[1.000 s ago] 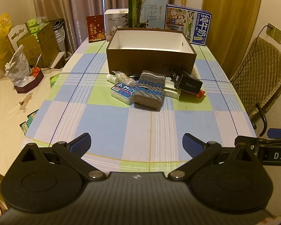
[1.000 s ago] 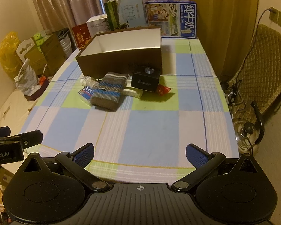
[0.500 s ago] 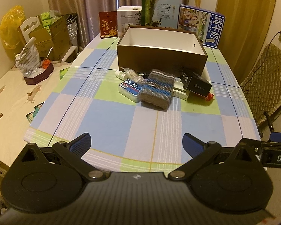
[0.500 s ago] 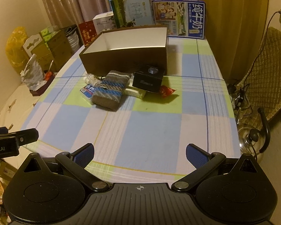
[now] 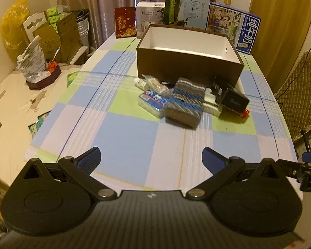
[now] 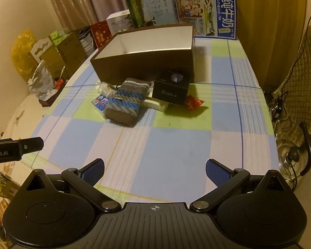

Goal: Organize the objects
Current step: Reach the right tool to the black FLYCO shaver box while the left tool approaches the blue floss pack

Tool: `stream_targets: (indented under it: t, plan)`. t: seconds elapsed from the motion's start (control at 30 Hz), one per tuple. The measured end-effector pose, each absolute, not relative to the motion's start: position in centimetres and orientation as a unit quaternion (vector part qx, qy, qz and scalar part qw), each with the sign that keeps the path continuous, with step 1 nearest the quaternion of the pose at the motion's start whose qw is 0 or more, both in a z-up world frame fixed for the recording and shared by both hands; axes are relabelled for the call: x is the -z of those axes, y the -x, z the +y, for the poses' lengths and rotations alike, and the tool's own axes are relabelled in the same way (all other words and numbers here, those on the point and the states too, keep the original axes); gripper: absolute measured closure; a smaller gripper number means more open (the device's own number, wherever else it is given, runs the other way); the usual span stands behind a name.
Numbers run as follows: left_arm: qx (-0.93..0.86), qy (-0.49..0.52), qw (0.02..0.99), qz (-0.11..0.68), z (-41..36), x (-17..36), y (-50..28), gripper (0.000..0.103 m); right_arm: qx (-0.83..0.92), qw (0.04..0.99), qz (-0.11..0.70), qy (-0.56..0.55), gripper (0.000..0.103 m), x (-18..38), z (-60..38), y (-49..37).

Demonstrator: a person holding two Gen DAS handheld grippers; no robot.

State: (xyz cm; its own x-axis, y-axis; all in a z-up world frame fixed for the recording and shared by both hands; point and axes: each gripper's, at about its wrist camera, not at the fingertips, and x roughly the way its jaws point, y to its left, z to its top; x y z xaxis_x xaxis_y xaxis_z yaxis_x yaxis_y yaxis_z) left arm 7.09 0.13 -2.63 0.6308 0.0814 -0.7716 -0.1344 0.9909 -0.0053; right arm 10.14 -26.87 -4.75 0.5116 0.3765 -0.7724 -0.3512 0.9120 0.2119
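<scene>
Left claw (image 5: pixel 151 157) wide apart, empty, level above the near edge of the checked bench (image 5: pixel 124 137) | right claw (image 6: pixel 154 169) likewise wide, empty, beside it | well ahead of both: knitted pouch (image 5: pixel 184 103), black box (image 5: pixel 230 97), blue packet (image 5: pixel 153 101) heaped against the open brown box (image 5: pixel 188 66).
</scene>
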Motion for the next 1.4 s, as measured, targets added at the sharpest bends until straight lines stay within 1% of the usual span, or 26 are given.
stream_targets:
  t: [0.47,0.73,0.9,0.97,1.03,1.1,1.4]
  plan:
    - [-0.023,0.012,0.902,0.431,4.9,5.7,-17.1,0.001,-0.177,0.889,0.420,-0.043,0.002,6.1,-23.5,-17.6]
    - [0.003,0.006,0.896,0.444,7.6,7.8,-22.2,0.001,-0.146,0.895,0.420,-0.043,0.002,7.4,-21.8,-22.2]
    - [0.016,0.002,0.894,0.448,8.8,9.0,-24.9,0.004,-0.129,0.897,0.421,-0.051,0.002,8.1,-21.6,-25.2]
    - [0.017,-0.001,0.893,0.450,9.1,9.5,-25.8,0.006,-0.125,0.894,0.428,-0.054,0.004,8.6,-21.4,-26.4]
    - [0.015,0.000,0.890,0.455,9.4,9.9,-26.5,0.008,-0.125,0.887,0.440,-0.055,0.015,9.2,-21.1,-27.7]
    - [0.015,0.007,0.888,0.460,9.8,10.2,-27.1,0.009,-0.125,0.882,0.451,-0.061,0.016,9.7,-20.8,-29.1]
    - [0.001,0.018,0.882,0.471,10.1,11.5,-28.7,0.010,-0.122,0.871,0.474,-0.031,0.016,11.4,-20.1,-33.6]
